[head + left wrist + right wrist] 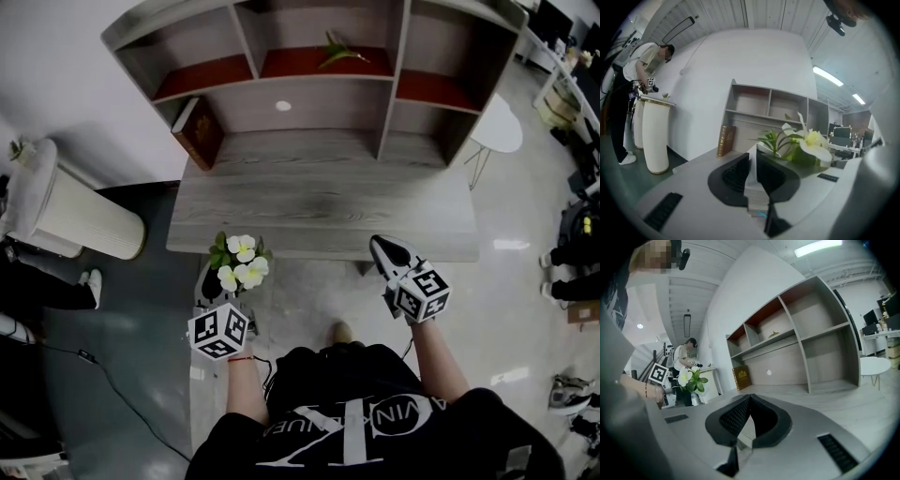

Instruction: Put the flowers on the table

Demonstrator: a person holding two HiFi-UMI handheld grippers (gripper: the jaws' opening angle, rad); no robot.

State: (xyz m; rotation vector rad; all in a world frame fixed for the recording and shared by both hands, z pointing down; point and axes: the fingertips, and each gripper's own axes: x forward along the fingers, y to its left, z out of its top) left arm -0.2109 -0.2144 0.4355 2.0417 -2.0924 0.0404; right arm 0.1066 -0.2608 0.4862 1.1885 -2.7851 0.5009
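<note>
A small pot of white flowers with green leaves [242,261] is off the table, in front of its near left edge. My left gripper [220,286] is shut on the pot's white rim [752,164], and the blooms [811,140] lean to the right of the jaws. My right gripper [382,246] hovers at the table's near right edge with its jaws shut and nothing between them [748,401]. The flowers [689,378] also show at the left of the right gripper view. The grey wooden table [319,202] lies just ahead of both grippers.
A shelf hutch [319,89] stands on the table's back half, with a brown book [199,131] leaning at its left and a green leaf [339,52] on a shelf. A white ribbed pedestal [80,220] stands left, with a person [644,65] beside it. A small round table [497,127] stands right.
</note>
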